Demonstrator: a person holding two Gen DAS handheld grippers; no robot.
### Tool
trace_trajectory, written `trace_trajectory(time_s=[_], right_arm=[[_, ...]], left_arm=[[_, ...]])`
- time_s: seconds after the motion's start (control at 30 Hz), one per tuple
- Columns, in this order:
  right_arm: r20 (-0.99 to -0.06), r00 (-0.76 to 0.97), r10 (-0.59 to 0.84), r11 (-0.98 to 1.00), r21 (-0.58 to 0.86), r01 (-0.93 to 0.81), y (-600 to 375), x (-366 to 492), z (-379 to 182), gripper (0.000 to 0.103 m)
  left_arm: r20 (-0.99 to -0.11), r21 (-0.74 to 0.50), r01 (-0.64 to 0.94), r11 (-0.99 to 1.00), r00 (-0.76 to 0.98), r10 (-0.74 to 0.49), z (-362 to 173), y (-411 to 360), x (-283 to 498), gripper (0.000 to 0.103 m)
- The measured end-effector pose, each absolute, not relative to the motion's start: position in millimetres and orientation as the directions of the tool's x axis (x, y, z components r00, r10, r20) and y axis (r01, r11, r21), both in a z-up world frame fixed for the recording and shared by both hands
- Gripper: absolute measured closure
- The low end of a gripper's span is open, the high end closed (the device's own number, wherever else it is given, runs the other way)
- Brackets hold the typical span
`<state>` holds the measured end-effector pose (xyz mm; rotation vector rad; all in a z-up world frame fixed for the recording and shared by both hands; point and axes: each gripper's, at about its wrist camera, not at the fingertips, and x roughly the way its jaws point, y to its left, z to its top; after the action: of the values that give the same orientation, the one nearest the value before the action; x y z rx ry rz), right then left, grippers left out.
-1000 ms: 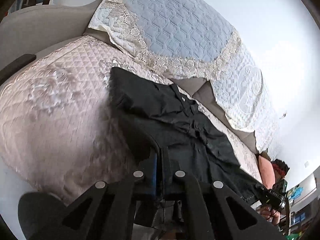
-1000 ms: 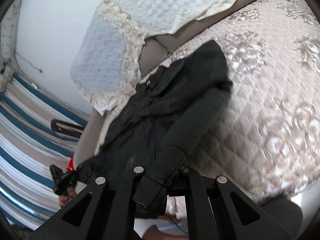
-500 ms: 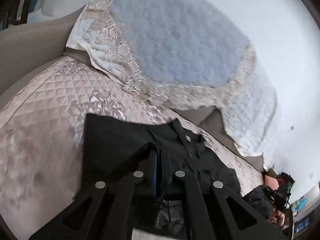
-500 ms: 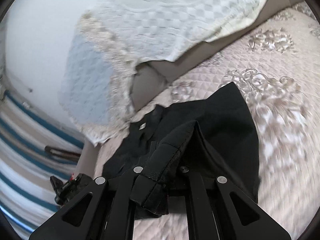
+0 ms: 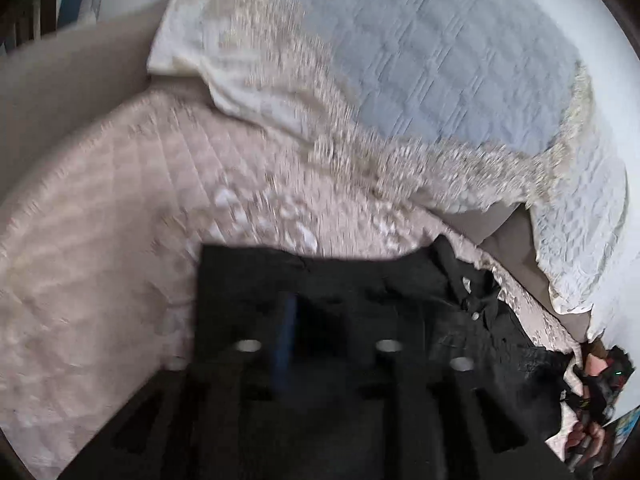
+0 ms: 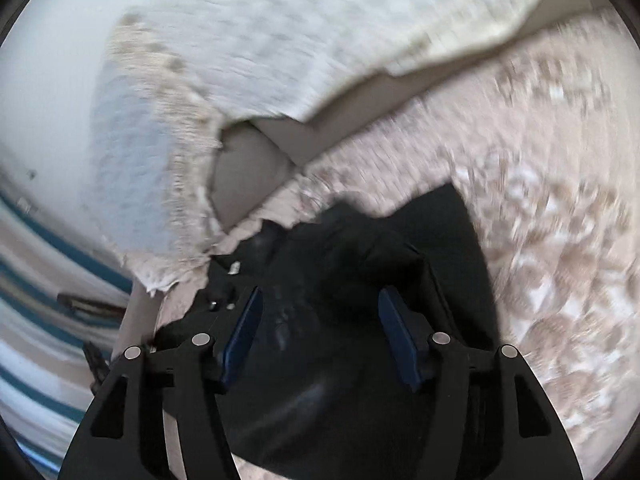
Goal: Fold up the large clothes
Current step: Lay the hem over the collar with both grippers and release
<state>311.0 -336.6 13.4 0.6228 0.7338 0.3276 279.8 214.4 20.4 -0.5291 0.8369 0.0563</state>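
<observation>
We see a black garment point(image 5: 360, 292), collared, small light buttons, lying on the sofa seat. Left view: its straight folded edge sits just ahead of the left claw point(image 5: 316, 344), collar off to the right. Right view: a bunched fold point(image 6: 360, 256) sits between the spread right claw point(image 6: 320, 328) fingers; all motion-blurred.

I saw a plain black cloth garment point(image 5: 360, 280) with no print on it. Under it lay a pale pink quilted sofa cover point(image 5: 120, 208), stitched in diamonds with whitish floral motifs. Behind hung a light blue quilted throw point(image 5: 460, 60) edged in beige lace, beside a cream checker-textured lace cloth point(image 6: 320, 20). My right gripper point(image 6: 320, 332) was black with blue pads point(image 6: 396, 332). Blurred blue-and-white stripes point(image 6: 36, 320) showed at the left.
</observation>
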Motion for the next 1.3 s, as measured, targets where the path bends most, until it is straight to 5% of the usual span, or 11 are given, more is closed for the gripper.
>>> trace_trajectory(time_s=[0.17,0.47,0.5,0.53,0.57,0.67,0.97,1.17,1.2,1.27,1.3], right_arm=[[-0.564,0.738,0.371,0.852,0.523,-0.027,-353.6,302.7,18.9,0.038],[-0.731,0.626,0.271,0.951,0.305,-0.056,-329.4,355.6,-5.5,0.039],[-0.737,0.616,0.278,0.951,0.301,-0.068,-326.7,358.4,-6.8,0.042],[-0.739,0.613,0.281,0.952,0.294,-0.082,-323.2,361.0,-6.1,0.067],[-0.746,0.613,0.262,0.96,0.265,-0.087,-319.1,362.2,-4.6,0.091],[-0.737,0.626,0.253,0.966,0.23,-0.12,-311.1,359.5,0.3,0.098],[-0.579,0.782,0.231,0.967,0.226,-0.119,-308.5,372.2,48.6,0.099],[-0.635,0.74,0.221,0.965,0.25,-0.075,-298.9,402.9,27.3,0.099],[-0.649,0.73,0.216,0.968,0.242,-0.072,-298.3,403.0,22.5,0.098],[-0.68,0.7,0.216,0.969,0.237,-0.069,-302.8,402.0,11.3,0.096],[-0.69,0.69,0.22,0.969,0.238,-0.071,-307.1,400.1,5.9,0.095]], left_arm=[[-0.7,-0.378,-0.207,0.903,0.702,-0.132,38.8,213.6,277.0,0.036],[-0.833,-0.231,-0.12,0.965,0.537,-0.132,0.8,176.4,339.7,0.035],[-0.84,-0.226,-0.119,0.967,0.526,-0.132,-2.7,173.4,346.0,0.036],[-0.845,-0.222,-0.103,0.97,0.517,-0.138,-5.0,169.9,352.2,0.037],[-0.848,-0.206,-0.086,0.975,0.513,-0.134,-6.6,166.0,356.0,0.05],[-0.868,-0.165,-0.062,0.984,0.483,-0.115,-9.5,156.9,361.1,0.099],[-0.676,-0.209,-0.122,0.97,0.735,-0.053,64.5,184.0,352.5,0.103],[-0.778,-0.289,-0.134,0.948,0.61,-0.151,26.9,198.3,395.7,0.103],[-0.805,-0.269,-0.147,0.952,0.577,-0.138,16.5,195.4,396.5,0.101],[-0.842,-0.259,-0.112,0.959,0.512,-0.167,-3.9,189.0,394.4,0.056],[-0.848,-0.268,-0.098,0.958,0.496,-0.186,-10.4,186.8,393.2,0.046]])
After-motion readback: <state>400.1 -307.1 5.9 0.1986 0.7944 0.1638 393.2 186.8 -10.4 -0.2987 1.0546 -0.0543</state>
